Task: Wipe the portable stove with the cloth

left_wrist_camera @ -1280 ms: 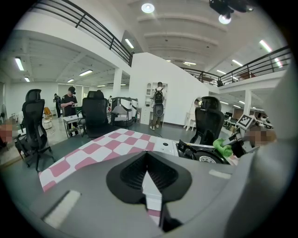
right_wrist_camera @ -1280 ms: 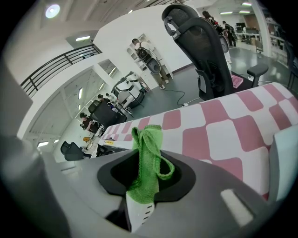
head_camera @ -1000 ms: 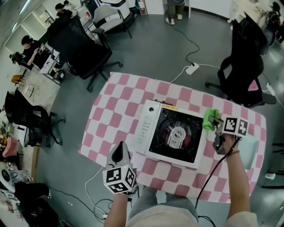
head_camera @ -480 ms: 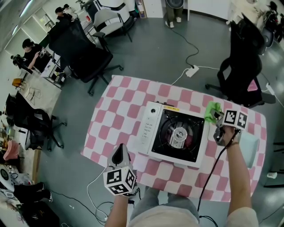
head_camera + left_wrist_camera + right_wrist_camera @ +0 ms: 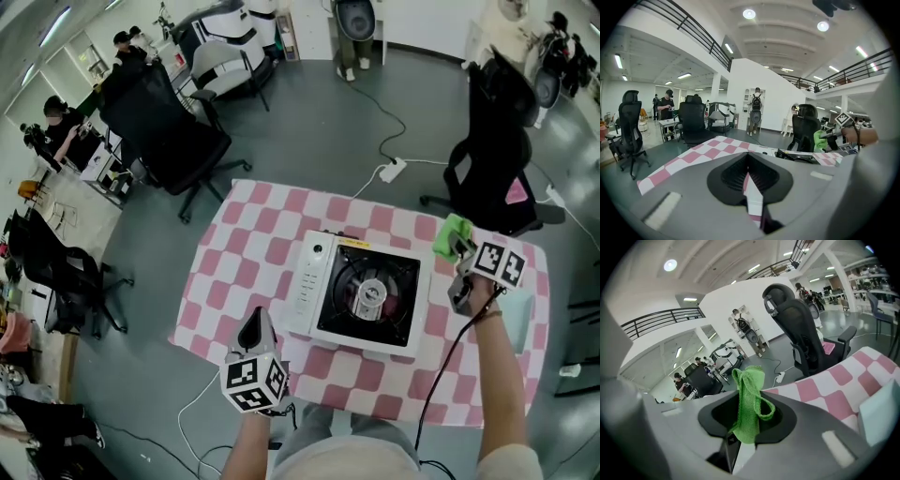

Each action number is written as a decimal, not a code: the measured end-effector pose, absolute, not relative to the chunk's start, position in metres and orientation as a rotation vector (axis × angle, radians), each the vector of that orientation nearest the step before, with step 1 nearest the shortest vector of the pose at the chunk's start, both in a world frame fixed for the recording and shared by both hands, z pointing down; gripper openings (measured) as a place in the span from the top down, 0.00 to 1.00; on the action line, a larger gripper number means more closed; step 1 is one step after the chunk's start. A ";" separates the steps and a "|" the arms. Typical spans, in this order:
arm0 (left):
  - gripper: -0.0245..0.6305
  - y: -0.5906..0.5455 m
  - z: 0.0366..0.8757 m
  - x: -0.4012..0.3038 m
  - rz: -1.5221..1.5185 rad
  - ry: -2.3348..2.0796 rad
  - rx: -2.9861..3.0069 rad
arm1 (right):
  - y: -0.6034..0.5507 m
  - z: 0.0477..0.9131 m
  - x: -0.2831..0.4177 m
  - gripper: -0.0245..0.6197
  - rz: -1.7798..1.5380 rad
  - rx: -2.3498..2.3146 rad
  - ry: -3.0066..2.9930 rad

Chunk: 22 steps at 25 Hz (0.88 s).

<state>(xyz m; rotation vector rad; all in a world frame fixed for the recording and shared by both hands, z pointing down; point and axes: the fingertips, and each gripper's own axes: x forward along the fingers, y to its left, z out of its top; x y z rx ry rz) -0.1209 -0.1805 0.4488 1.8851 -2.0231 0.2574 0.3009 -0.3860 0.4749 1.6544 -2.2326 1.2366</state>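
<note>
- Green cloth (image 5: 749,399) hangs bunched and folded between the fingers of the right gripper (image 5: 745,427), which are pinched on it. A loop of the fabric stands up above them.
- From the head view, the right gripper is held over the far right part of the counter (image 5: 239,272), which is covered in a pink-and-white check. The cloth sticks out toward the far edge.
- The cloth sits just beyond the far right corner of the portable stove (image 5: 361,295). It looks clear of the stove, though contact cannot be ruled out from these views.
- The stove stands near the middle of the counter. It has a white body, a black top with a round burner at the centre, and a control strip along its left side.
- The left gripper (image 5: 255,330) is at the near left edge of the counter, close to the stove's near left corner and not touching it. Its own view shows the fingers (image 5: 733,174) pressed together at the tips with nothing held between them.
- A pale blue block (image 5: 521,317) lies on the counter to the right of the right hand.
- Black office chairs (image 5: 173,127) stand on the grey floor around the counter, and a white power strip (image 5: 392,171) lies beyond the far edge.
</note>
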 end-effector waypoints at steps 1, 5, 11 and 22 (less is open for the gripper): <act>0.96 -0.184 0.445 -0.119 0.246 -2.014 1.902 | -0.381 0.466 0.305 0.80 1.204 1.685 -2.238; 0.96 -0.198 0.424 -0.111 0.197 -1.988 1.988 | -0.356 0.422 0.325 0.80 1.029 1.847 -2.276; 0.96 -0.228 0.389 -0.099 0.110 -1.926 2.141 | -0.290 0.350 0.350 0.80 0.663 2.180 -2.285; 0.96 -0.256 0.361 -0.064 0.056 -1.755 2.340 | -0.155 0.331 0.360 0.81 0.288 2.586 -2.005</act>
